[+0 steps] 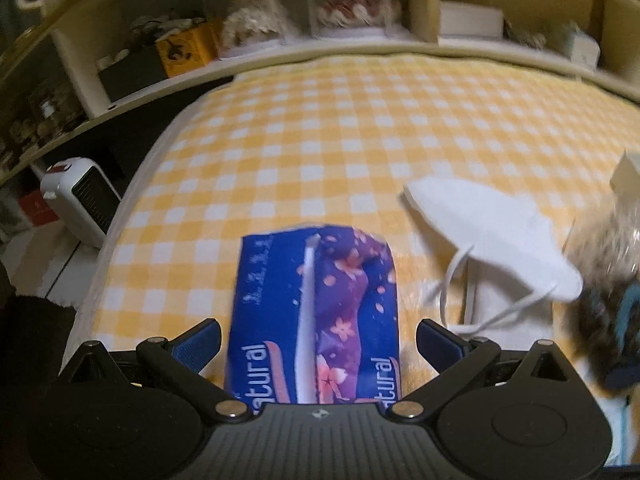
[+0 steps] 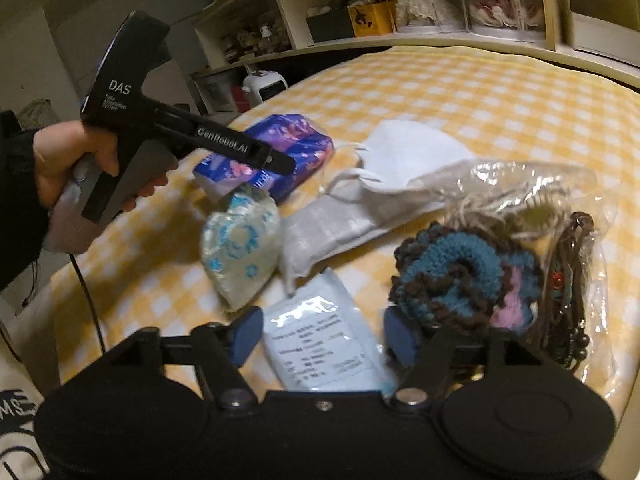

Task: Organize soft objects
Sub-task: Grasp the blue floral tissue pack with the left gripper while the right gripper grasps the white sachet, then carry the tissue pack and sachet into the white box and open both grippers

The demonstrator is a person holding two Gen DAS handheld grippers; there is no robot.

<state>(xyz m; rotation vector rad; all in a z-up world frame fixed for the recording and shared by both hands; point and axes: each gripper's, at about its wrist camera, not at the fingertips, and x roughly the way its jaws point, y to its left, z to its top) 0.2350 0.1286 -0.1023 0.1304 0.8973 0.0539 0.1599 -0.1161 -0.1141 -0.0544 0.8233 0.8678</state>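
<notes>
A blue and purple flowered tissue pack [image 1: 316, 304] lies on the yellow checked bed cover [image 1: 320, 120]. My left gripper [image 1: 320, 336] is open around the pack's near end, a pad on each side with small gaps. From the right wrist view a hand [image 2: 72, 160] holds that left gripper [image 2: 286, 166] over the same pack [image 2: 300, 140]. My right gripper [image 2: 324, 334] is open over a pale blue printed packet [image 2: 316, 340], which lies between its blue pads. A white face mask [image 2: 408, 148] lies in the middle of the bed.
Around the packet lie a pale pack with blue flowers [image 2: 240, 248], a white pouch [image 2: 320, 232], a teal and brown crochet piece [image 2: 452, 276] and a clear bag of cords and beads [image 2: 560, 208]. Shelves with dolls [image 1: 348, 0] line the far edge. A white heater [image 1: 80, 200] stands left of the bed.
</notes>
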